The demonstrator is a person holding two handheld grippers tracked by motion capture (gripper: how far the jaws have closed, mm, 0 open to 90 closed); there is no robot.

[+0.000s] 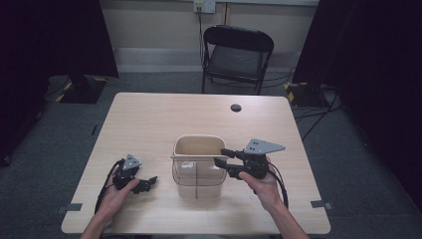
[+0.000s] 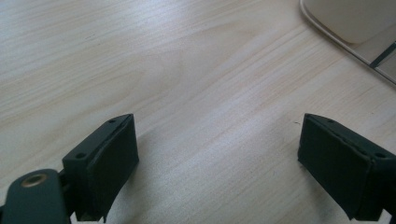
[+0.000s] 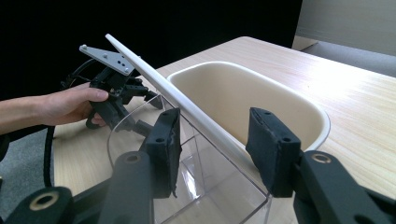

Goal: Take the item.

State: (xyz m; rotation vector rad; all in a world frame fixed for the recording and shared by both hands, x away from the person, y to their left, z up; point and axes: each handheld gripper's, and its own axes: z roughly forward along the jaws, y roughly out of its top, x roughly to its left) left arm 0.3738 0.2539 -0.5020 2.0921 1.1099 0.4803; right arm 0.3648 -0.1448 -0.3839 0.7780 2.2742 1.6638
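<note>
Left hand: near left of the surface, wrapped round the left hand-held gripper, which lies low over the wood and points right, toward the bin.
Left hand-held gripper, state: jaws spread wide, nothing between them; in the left gripper view bare wood shows in the gap. Judged to be parked in reserve while the other side works.
Right hand: near right, holding the right hand-held gripper raised to rim height and aimed left at the bin.
Right hand-held gripper, state: jaws apart, gripping nothing. In the right gripper view the pads straddle the near end of the rim, one outside the clear wall, the other toward the cream side. Whether a pad touches the rim cannot be told.
Bin: mid-surface, just beyond both hands and between them. It reads as a cream tub with a clear box at its near side, upright. The clear part shows inner dividers.
Rim: a white edge running between the clear and cream parts, directly in line with the open jaws. Judged the intended hold point, as it is the stiffest edge on offer.
Step in hand: approach to a grasp on the bin, not yet closed.
Risk: a clear wall is likely to be slick and flex under a pinch; the pads should seat squarely on the rim.
Hole: dark round cable port, far centre of the surface, well apart from the work.
Chair: black, folding, on the floor beyond the far edge.
</note>
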